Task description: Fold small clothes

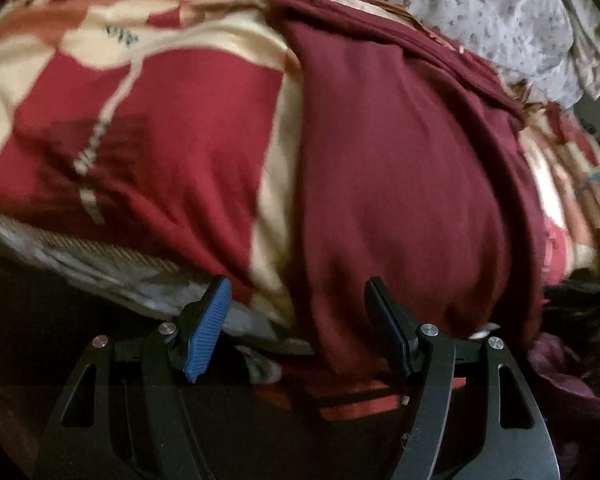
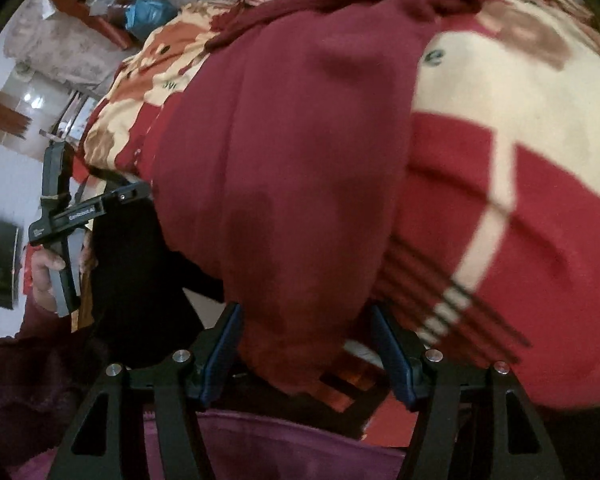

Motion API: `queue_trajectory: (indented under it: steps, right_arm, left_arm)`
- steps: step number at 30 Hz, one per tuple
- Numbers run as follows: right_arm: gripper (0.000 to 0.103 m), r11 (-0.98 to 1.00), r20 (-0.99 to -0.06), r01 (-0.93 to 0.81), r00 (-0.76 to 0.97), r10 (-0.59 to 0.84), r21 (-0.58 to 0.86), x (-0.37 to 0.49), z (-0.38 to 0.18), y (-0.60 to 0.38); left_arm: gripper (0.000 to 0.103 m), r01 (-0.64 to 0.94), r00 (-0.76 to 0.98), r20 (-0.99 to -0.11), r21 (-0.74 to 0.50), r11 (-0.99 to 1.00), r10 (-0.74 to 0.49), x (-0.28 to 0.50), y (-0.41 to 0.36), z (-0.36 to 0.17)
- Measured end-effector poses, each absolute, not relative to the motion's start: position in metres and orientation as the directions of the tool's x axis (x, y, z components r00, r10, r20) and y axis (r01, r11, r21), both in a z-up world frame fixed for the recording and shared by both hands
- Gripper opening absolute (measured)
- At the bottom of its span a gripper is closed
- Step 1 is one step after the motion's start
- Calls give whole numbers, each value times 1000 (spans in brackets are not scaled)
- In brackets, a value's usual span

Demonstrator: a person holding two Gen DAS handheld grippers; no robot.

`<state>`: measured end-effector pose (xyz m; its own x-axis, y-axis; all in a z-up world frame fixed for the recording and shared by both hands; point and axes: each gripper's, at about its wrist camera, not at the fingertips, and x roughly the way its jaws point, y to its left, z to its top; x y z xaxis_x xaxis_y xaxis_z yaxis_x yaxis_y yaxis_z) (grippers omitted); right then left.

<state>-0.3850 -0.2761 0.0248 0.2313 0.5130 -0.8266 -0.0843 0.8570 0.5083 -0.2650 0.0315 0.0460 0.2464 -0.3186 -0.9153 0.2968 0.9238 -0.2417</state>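
Observation:
A dark maroon garment [image 1: 400,168] lies spread flat on a bed covered by a red and cream patterned blanket [image 1: 148,128], its near edge hanging over the bed's edge. My left gripper [image 1: 296,320] is open at that near edge, with the blue pad [image 1: 210,328] left of the cloth. In the right wrist view the same garment [image 2: 292,160] fills the middle. My right gripper [image 2: 306,350] is open, its jaws on either side of the garment's near end. The left gripper body [image 2: 60,216] shows at the left, held in a hand.
A white floral sheet [image 1: 480,16] lies at the far end of the bed. The blanket [image 2: 520,128] extends to the right. A wooden shelf with bags [image 2: 112,8] and a pale floor stand beyond the bed. A maroon-clad lap [image 2: 260,444] is below the grippers.

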Motion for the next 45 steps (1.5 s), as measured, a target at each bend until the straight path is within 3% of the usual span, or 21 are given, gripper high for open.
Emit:
queue_trajectory:
  steps: [2,6,11,13,17,18,23,30,31,32,33,34,36,41,45]
  right_arm:
    - [63,849,-822,-112,215,528,516,-385,24,-267]
    - [63,853,-835,-152,178,521,500,-381,15,-250]
    - [63,848,-834,-141,158,528,510,-380,8,-246]
    - [63,852,-839,-136,149,523,506,-380,4,-247]
    - [63,853,-843,-133,137,520,504,-378,2,-242]
    - [63,855,-845,-138,135,517,500,-378,2,-240]
    - [63,854,-847,-148,128,517,499,-377,1,-238]
    - [63,849,-839,-143,140,526,509,-376,-1,-238]
    - [59,850,-840,-147,138,524,506,-377,-2,-238]
    - [45,850,-842,-156,135,523,503,-377,-2,-237]
    - [30,849,-841,-169,138,523,500,-378,0,-235]
    - [25,848,-837,-181,152,525,498,-380,4,-235]
    - [14,843,-829,-216,182,530,492,-383,17,-234]
    - [13,826,-784,-269,272,558,495,-392,63,-244]
    - [13,791,-697,-274,374,612,548,-394,106,-266]
  left_arm:
    - [69,308,217,-908,-285,908,-359,-271,29,43]
    - [69,373,202,-934,-205,905,-295,-275,12,36]
    - [69,376,123,-944,-240,895,-305,-275,6,22]
    - [63,381,106,-945,-248,891,-308,-276,5,18]
    - [39,392,80,-941,-273,879,-328,-279,2,17]
    - [37,401,78,-940,-275,874,-331,-280,1,18]
    - [36,409,78,-934,-289,866,-348,-284,5,21]
    - [36,367,62,-961,-230,902,-270,-273,-5,-1]
    - [36,363,57,-960,-234,902,-272,-273,-5,-2]
    - [35,362,55,-958,-244,900,-282,-273,-5,-1]
    - [19,366,57,-951,-262,893,-303,-274,-4,1]
    - [9,369,62,-945,-278,887,-321,-274,-1,4]
    - [6,360,81,-919,-334,871,-386,-276,7,14]
    - [6,380,132,-843,-442,812,-521,-282,29,59]
    - [5,379,215,-780,-488,786,-588,-277,46,99]
